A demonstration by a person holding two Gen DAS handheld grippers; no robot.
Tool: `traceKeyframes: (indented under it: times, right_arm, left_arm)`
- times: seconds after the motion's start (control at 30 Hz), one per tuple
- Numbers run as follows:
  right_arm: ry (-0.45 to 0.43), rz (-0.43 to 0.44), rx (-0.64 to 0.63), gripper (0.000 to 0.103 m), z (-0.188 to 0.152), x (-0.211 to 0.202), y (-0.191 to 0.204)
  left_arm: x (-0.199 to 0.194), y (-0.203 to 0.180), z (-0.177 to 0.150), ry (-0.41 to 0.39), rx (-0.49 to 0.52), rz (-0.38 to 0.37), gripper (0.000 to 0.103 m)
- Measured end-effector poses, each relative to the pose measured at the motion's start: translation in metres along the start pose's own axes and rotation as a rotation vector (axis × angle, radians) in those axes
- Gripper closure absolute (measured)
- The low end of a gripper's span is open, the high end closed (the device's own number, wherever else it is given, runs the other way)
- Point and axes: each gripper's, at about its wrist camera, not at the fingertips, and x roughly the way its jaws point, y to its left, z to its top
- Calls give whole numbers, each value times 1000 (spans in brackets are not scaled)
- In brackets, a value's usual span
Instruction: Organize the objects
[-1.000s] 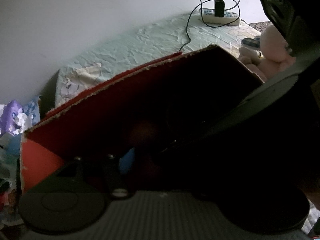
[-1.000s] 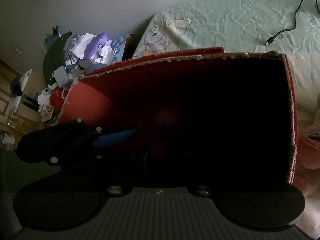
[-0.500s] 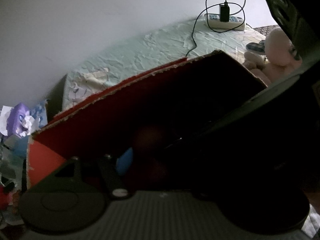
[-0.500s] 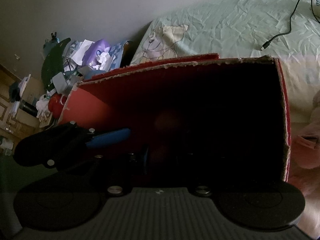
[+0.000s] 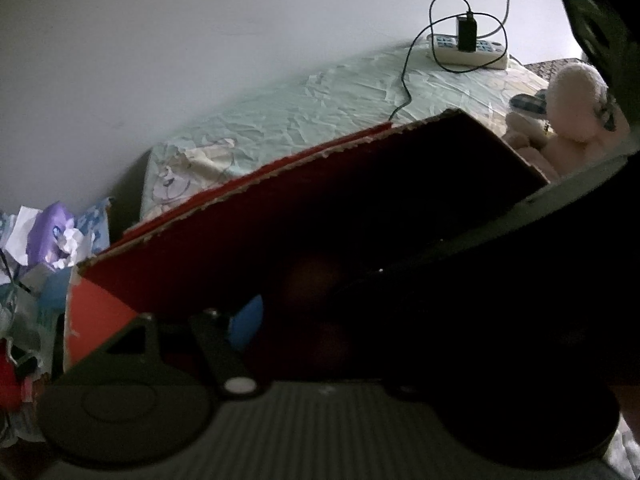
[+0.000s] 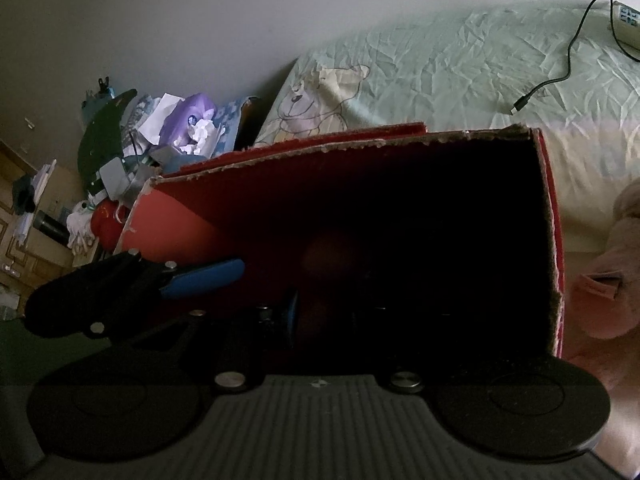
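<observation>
A red cardboard box [image 5: 224,248] lies open on the bed, and both grippers reach into its dark inside. My left gripper [image 5: 320,320] shows one blue fingertip [image 5: 248,320] well left of centre, so it stands open; its other finger is lost in shadow. A dim reddish round shape [image 5: 312,276] sits ahead of it. In the right wrist view the same box [image 6: 224,204] fills the middle. My right gripper [image 6: 332,312] shows one blue fingertip [image 6: 292,312], and a dim reddish round shape [image 6: 328,256] lies just beyond it. The left gripper [image 6: 204,280] enters from the left.
A pale green sheet [image 6: 440,68] covers the bed behind the box. A power strip [image 5: 468,48] with a charger and a black cable [image 6: 560,76] lies on it. A pink plush toy [image 5: 572,108] sits right of the box. A cluttered pile [image 6: 176,128] stands left of the bed.
The box has drifted right in the left wrist view, and left and down in the right wrist view. Both grippers stay inside the box with no visible change in their fingers.
</observation>
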Motion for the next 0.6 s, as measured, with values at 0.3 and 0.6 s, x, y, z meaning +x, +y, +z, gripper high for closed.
traceKeyframes:
  times: [0.3,0.6]
  right_arm:
    - [-14,-1,2,76,0,-2,0]
    - [-26,-11,9,76,-2,-3,1]
  left_arm:
    - [0,4,0,-13,-41,-16,26]
    - [0,6,0,-24,-52,-10,25]
